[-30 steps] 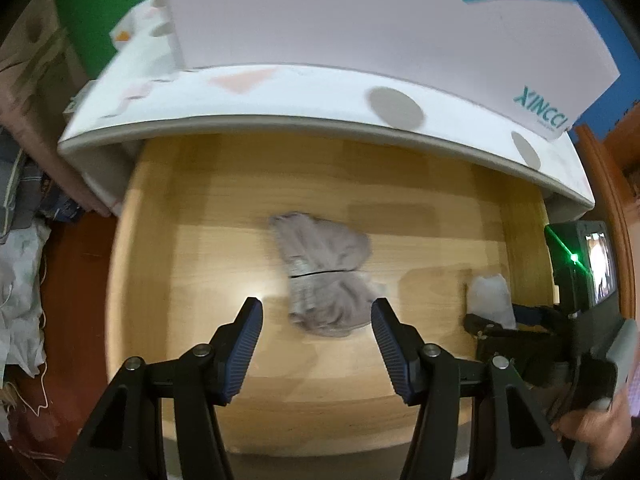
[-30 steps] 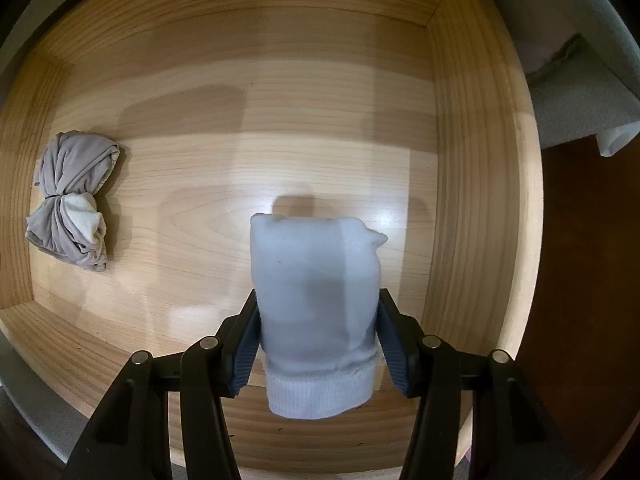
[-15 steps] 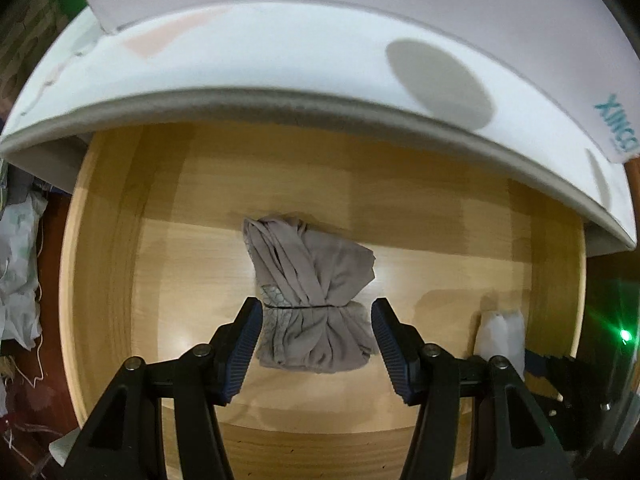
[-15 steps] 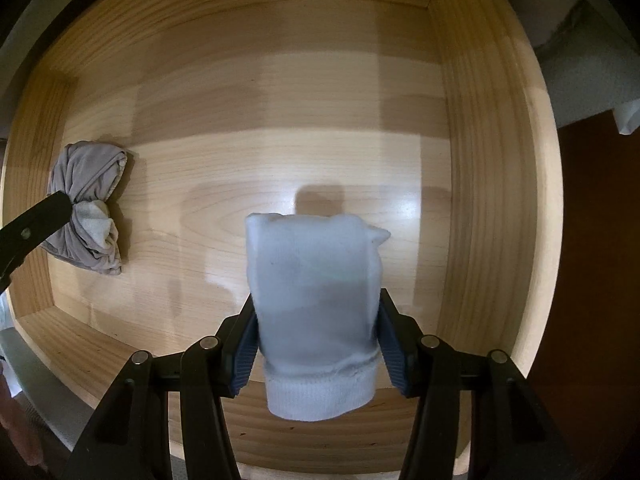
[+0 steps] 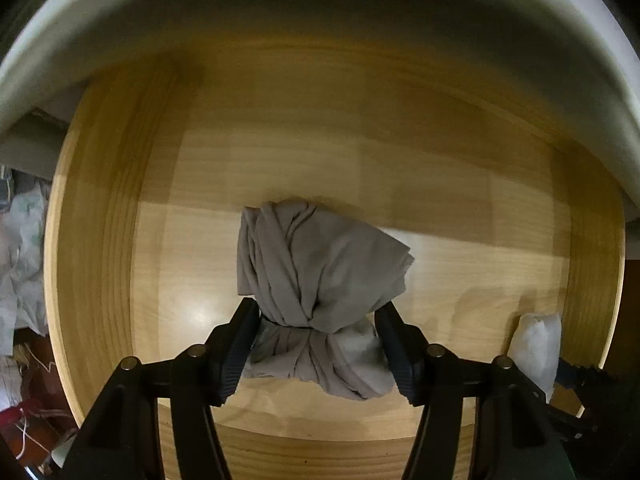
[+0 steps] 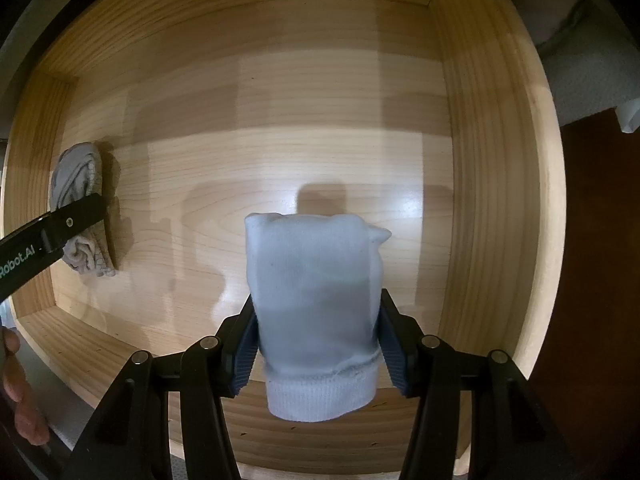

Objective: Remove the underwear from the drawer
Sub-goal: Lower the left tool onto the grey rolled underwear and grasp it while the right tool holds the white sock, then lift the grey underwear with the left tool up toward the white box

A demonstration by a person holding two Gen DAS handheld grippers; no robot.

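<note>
A: Left tool (image 5: 316,344) is down in the drawer (image 5: 100,240), fingers either side of the grey underwear (image 5: 316,280). The bundle lies on the drawer floor, near the middle in the left wrist view. The tool's jaws are opening; fabric sits between the pads, and I can't see them squeezing it.

B: And the right one?

A: Right tool (image 6: 316,344) is pinching a pale blue sock (image 6: 316,312), both pads pressed into its sides, ribbed cuff nearest the camera. It's over the drawer floor, toward the right wall.

B: Anything one camera gets that the other doesn't?

A: The right wrist view shows the left tool from the side: one black finger (image 6: 76,220) lies across the grey underwear at the far left of the drawer, with printed lettering on the arm. It also catches part of a hand (image 6: 20,384) at the left edge. The left wrist view shows the white edge (image 5: 280,20) overhanging the back of the drawer and a heap of cloth (image 5: 20,260) outside the drawer on the left. There the sock is just a sliver at the lower right, well apart from the underwear.
</note>
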